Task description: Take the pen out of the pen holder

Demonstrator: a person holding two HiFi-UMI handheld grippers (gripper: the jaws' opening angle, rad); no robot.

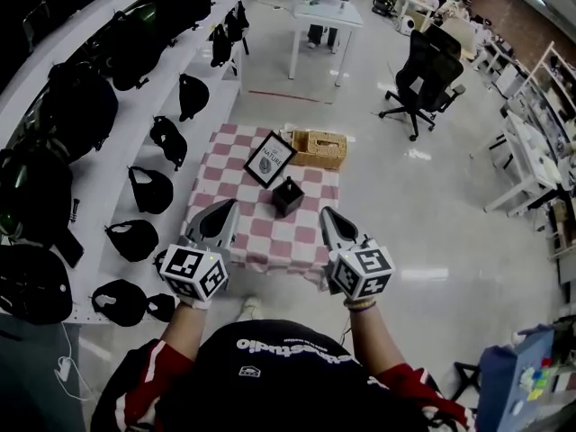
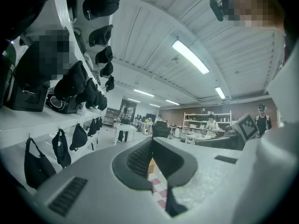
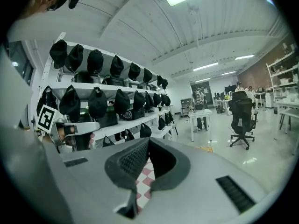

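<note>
pen holder (image 1: pixel 287 196) | black, boxy | on checkered cloth (image 1: pixel 270 232) | pen indiscernible

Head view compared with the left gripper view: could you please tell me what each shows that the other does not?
Only the head view shows the black pen holder, the framed sign and the wicker basket on the checkered cloth. Only the left gripper view shows the ceiling lights and the left gripper with its claw shut on nothing. Both show the cloth, the white shelves with black bags, and the right gripper.
</note>
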